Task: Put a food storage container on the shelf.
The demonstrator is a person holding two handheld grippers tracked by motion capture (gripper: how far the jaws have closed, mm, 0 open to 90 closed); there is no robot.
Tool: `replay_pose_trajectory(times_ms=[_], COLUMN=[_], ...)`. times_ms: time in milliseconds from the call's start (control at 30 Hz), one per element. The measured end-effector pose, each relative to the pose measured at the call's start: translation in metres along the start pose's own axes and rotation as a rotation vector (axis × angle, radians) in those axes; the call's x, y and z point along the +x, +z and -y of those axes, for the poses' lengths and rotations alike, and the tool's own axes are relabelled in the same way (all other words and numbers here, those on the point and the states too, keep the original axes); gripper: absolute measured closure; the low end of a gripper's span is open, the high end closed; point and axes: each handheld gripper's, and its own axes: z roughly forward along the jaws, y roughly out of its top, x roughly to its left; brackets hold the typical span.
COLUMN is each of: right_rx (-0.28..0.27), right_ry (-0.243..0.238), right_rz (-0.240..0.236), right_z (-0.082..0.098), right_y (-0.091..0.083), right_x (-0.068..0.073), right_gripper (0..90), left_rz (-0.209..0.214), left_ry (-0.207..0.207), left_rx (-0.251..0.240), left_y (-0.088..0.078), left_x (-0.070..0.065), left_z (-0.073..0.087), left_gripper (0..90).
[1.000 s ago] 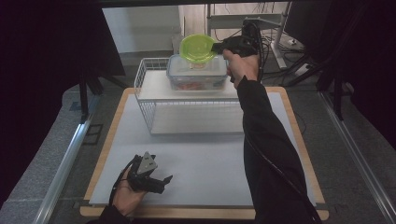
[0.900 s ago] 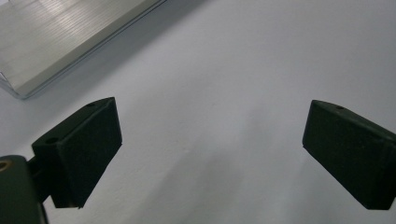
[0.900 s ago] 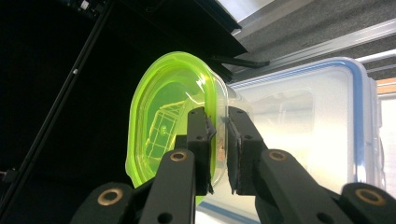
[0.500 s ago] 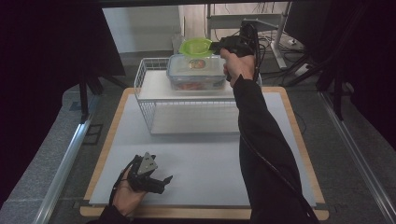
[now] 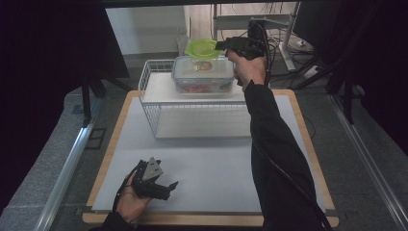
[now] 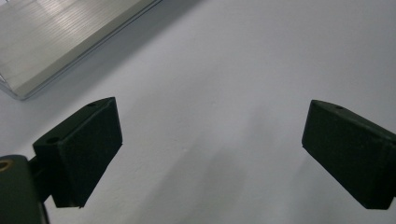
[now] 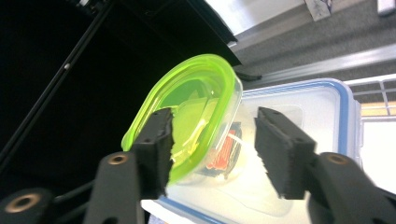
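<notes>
— Where's the green tub [image 7: 196,109] sitting?

— On the lid of the clear box [image 5: 203,74], at the far edge, tipped over on its side. In the right gripper view its green lid faces up and toward the left, so the tub's flat round face is steeply tilted, not level.

— Anything inside it?

— It's see-through plastic with a bright green lid; what's in it I can't tell. The clear box beneath, rectangular with a blue seal round its lid, holds something orange-red, blurred through the plastic.

— And the right gripper [image 7: 212,140]?

— Its jaws have just been opening. They stand roughly half apart, with the tub's rim between them: the left pad is up against the green lid, the right pad [image 7: 278,149] is clear of it. Nothing is clamped.

— What does the box rest on?

— The top shelf of a white wire rack [image 5: 159,103], standing at the far side of a pale mat on the wood-edged table [image 5: 308,144].

— The left gripper [image 5: 154,178]?

— Down at the near left of the mat, jaws spread wide over the bare surface, with nothing between them.
</notes>
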Motion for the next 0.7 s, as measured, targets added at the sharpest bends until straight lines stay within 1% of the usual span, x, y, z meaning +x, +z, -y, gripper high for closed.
replay_pose_trajectory(times_ms=[100,200,233,267,300,367,467,567,633,700], right_rx=[0.019,0.038,0.04,0.041,0.04,0.035,0.022,0.019,0.021,0.013], right_ry=[-0.061,-0.114,-0.134,-0.163,-0.181,-0.216,-0.264,-0.293,-0.31,-0.337], right_rz=[-0.015,-0.057,-0.063,-0.062,-0.061,-0.064,-0.064,-0.09,-0.094,-0.098], right_z=[0.005,0.013,0.016,0.02,0.023,0.032,0.043,0.055,0.064,0.073], right_y=[-0.005,-0.008,-0.01,-0.012,-0.014,-0.019,-0.026,-0.033,-0.037,-0.042], right_x=[-0.001,-0.003,-0.003,-0.003,-0.003,-0.003,-0.004,-0.006,-0.01,-0.014], right_gripper=[37.2,30.6,29.3,27.9,26.3,24.3,21.9,20.8,20.1,19.8], left_rz=[0.0,-0.002,-0.001,-0.002,-0.003,-0.005,-0.012,-0.007,-0.003,0.0], left_ry=[-0.002,0.003,0.004,0.005,0.006,0.009,0.015,0.012,0.013,0.014], left_rx=[-0.001,0.002,0.002,0.002,0.003,0.003,-0.011,-0.016,-0.016,-0.017], left_y=[0.001,0.001,0.002,0.002,0.002,0.002,0.0,0.0,0.0,0.0], left_x=[0.0,-0.001,-0.002,-0.002,-0.002,-0.002,-0.002,-0.003,-0.003,-0.003], left_z=[0.0,-0.001,-0.001,-0.001,-0.001,-0.001,-0.002,-0.002,-0.002,-0.003], left_gripper=[4.6,4.6,4.6,4.6,4.6,4.6,4.9,4.9,4.8,4.7])
